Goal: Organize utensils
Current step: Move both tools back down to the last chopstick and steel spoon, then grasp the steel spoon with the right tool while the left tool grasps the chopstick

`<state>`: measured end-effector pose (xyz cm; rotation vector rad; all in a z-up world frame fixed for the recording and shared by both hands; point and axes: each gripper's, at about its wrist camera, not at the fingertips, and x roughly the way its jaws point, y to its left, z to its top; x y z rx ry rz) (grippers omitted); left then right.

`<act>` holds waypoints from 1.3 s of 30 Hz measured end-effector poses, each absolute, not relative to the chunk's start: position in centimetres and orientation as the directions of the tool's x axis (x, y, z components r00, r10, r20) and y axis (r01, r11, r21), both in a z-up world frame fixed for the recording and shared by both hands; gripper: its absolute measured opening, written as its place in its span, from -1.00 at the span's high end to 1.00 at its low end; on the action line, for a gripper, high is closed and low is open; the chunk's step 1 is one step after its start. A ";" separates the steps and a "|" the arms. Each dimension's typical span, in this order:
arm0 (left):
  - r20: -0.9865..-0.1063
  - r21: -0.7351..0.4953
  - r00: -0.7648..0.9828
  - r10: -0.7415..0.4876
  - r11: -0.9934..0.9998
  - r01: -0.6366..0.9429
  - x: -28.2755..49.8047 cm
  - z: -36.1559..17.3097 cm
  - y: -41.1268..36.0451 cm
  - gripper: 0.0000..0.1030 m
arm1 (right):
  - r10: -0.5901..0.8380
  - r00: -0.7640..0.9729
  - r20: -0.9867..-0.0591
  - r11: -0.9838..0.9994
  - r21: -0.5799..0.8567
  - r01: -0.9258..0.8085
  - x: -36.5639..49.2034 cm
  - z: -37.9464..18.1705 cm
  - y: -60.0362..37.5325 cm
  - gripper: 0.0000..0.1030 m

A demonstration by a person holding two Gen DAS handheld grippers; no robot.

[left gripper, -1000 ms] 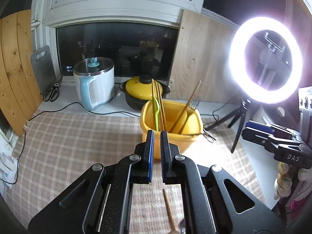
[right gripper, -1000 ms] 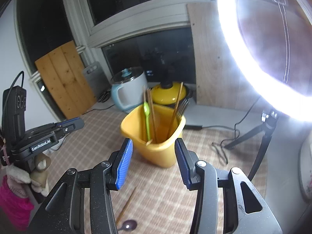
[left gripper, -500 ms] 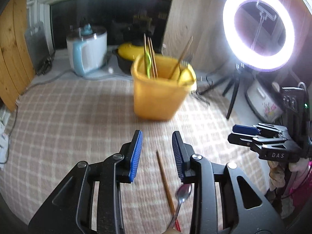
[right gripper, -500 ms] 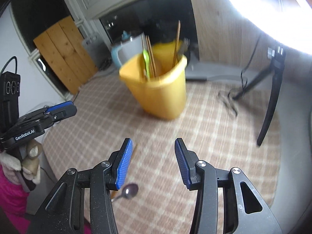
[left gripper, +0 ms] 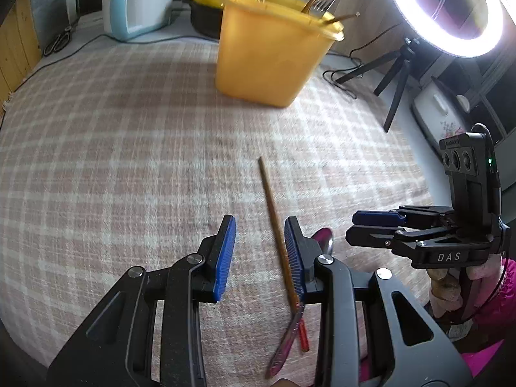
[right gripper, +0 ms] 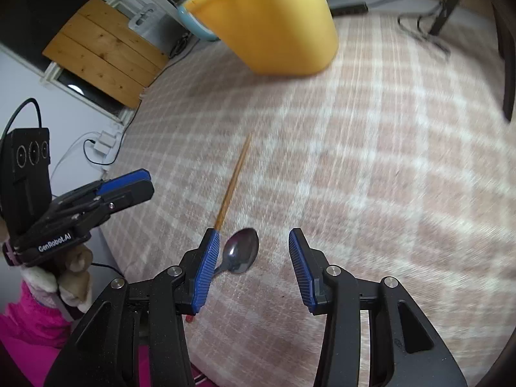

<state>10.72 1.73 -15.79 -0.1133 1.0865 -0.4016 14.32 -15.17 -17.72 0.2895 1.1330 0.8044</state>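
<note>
A yellow tub (left gripper: 267, 54) holding chopsticks, a fork and a green utensil stands on the checked cloth; it also shows in the right wrist view (right gripper: 274, 25). A wooden chopstick (left gripper: 274, 213) lies on the cloth, crossing a metal spoon (left gripper: 288, 338). My left gripper (left gripper: 259, 254) is open, low over the chopstick, which runs close to its right finger. My right gripper (right gripper: 253, 266) is open, with the spoon bowl (right gripper: 242, 253) between its fingers near the left one; the chopstick (right gripper: 233, 180) lies just beyond.
A ring light on a tripod (left gripper: 448, 9) stands at the right. A white-blue kettle (left gripper: 135, 3), a yellow-lidded pot (left gripper: 206, 3) and scissors (left gripper: 59, 40) sit behind the tub. Cables (right gripper: 425, 32) trail near the tripod.
Both grippers have dropped from near the tub toward the cloth and the loose utensils. My left gripper has opened from nearly shut. The right gripper stayed open.
</note>
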 end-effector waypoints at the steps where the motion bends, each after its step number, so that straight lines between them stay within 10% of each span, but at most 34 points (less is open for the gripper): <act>1: -0.838 -0.285 0.399 -0.372 0.923 0.260 10.8 -16.0 1.8 0.40 | 0.702 0.183 -0.689 0.690 0.593 -0.415 14.3 -18.1 -15.1 0.16; 23: -0.875 -0.306 0.286 -0.390 0.904 0.299 16.0 -19.8 -1.2 0.40 | 0.586 0.288 -0.757 0.788 0.451 -0.420 11.9 -18.6 -10.1 0.35; 27: -0.881 -0.316 0.260 -0.395 0.901 0.298 16.6 -20.3 -1.6 0.40 | 0.522 0.329 -0.787 0.821 0.358 -0.444 11.5 -18.5 -8.7 0.76; 39: -0.905 -0.203 0.286 -0.314 0.911 0.358 16.6 -20.9 -4.2 0.42 | 0.574 0.309 -0.758 0.802 0.446 -0.397 12.2 -18.2 -11.0 0.94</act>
